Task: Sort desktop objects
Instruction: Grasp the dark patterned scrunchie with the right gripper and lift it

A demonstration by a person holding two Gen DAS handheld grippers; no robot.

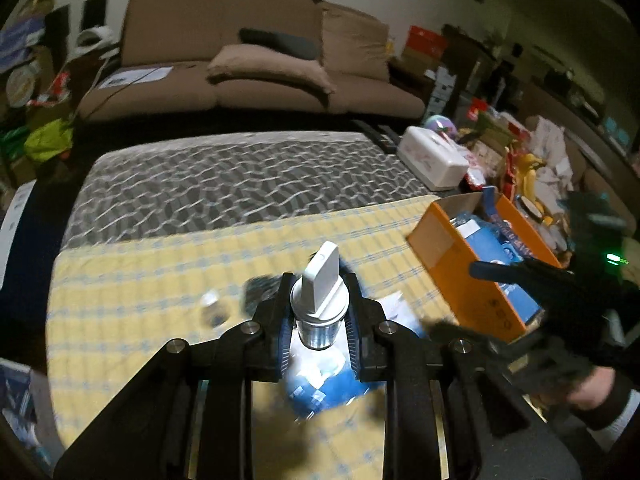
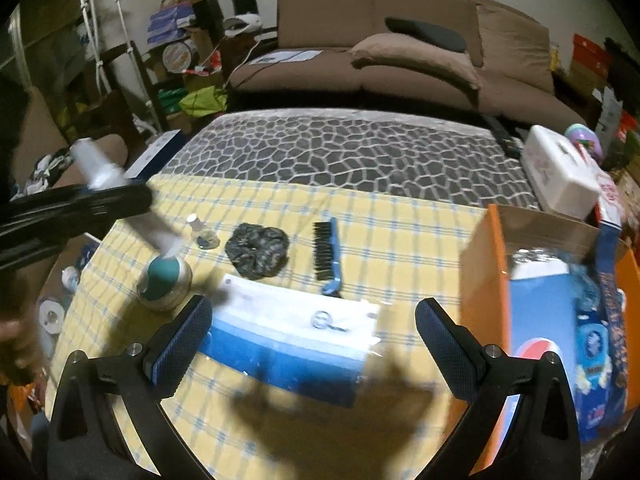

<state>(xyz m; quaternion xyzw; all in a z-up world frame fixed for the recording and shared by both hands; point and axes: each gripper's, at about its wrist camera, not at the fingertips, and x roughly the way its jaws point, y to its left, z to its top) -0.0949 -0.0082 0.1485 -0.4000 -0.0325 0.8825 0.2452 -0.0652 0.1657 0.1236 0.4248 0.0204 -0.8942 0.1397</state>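
Left gripper [image 1: 319,316] is clamping a silver metal bottle [image 1: 319,330] with white plastic cap above the yellow checked cloth [image 1: 168,264], right gripper [image 2: 314,340] is gaping wide near the orange cardboard box [image 2: 486,280] holding a Pepsi-logo carton [image 2: 540,320].

Dim indoor light, motion blur, fisheye edge curvature, dark vignetted corners, soft shadows

This is a lived-in home living room. A brown sofa [image 2: 400,40] with loose cushions stands against a pale wall behind a low table [image 2: 340,152] with a stone-patterned top, partly covered by a yellow checked cloth [image 2: 380,240]. Stacked boxes and bags [image 2: 184,40] crowd the corner beside the sofa, and a white tissue box [image 1: 434,158] sits among snacks and bananas [image 1: 528,168] in the clutter at the table's side.
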